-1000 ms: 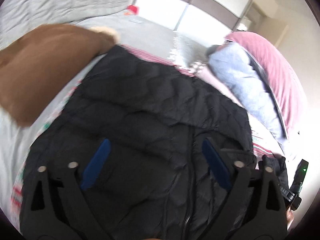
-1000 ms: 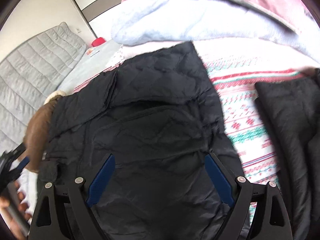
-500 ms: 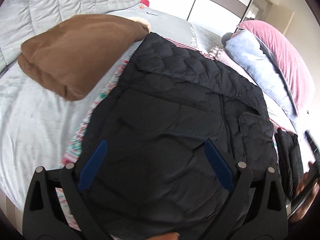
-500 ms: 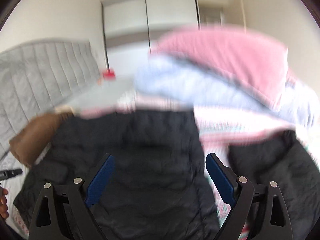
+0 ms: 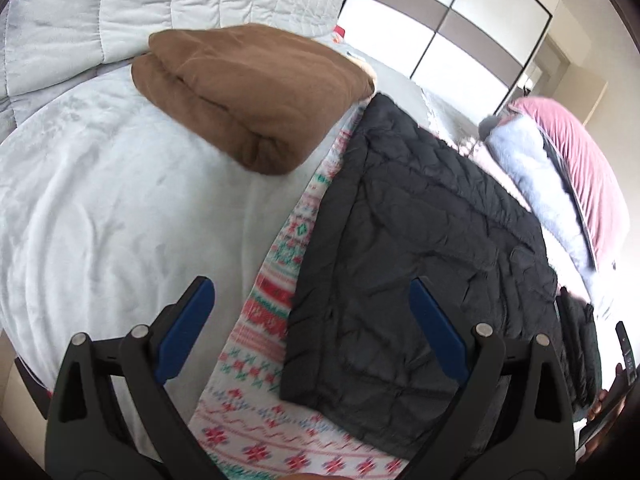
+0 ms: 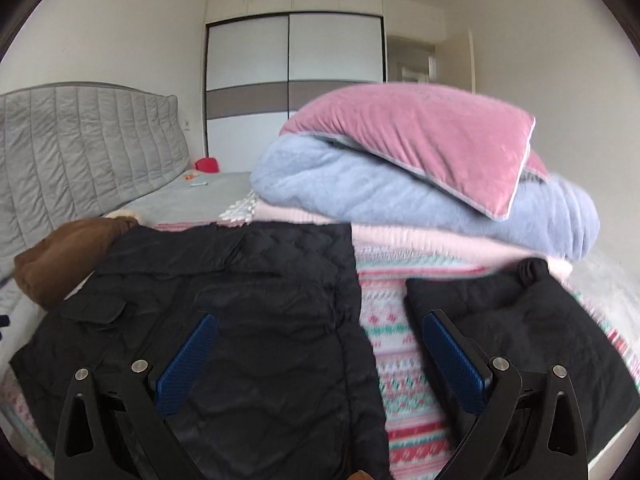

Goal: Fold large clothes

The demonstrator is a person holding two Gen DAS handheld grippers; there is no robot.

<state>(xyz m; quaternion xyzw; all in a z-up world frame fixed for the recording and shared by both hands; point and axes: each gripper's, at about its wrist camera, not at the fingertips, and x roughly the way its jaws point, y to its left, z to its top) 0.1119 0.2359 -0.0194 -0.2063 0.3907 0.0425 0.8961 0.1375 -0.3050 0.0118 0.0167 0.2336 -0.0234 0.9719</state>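
Left hand-held gripper [image 5: 312, 320]: released, blue ribbed pads spread, nothing between. Right hand-held gripper [image 6: 320, 352]: released, jaws just widened, empty. Ahead, under both: black quilted jacket [image 6: 240, 304], folded flat, matte, on patterned knit blanket [image 6: 384, 320]. Beyond left gripper: brown fleece bundle [image 5: 248, 88]. Right of right gripper: second black garment [image 6: 512, 320], edge cut off.

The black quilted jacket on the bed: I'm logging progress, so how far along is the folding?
Done: the black quilted jacket lies in a flat, compact rectangle on the patterned blanket, with a brown garment folded beside it. In hand: nothing; the left claw and right claw are open, the right's jaws having just widened. Left: the other dark garment looks only loosely folded.
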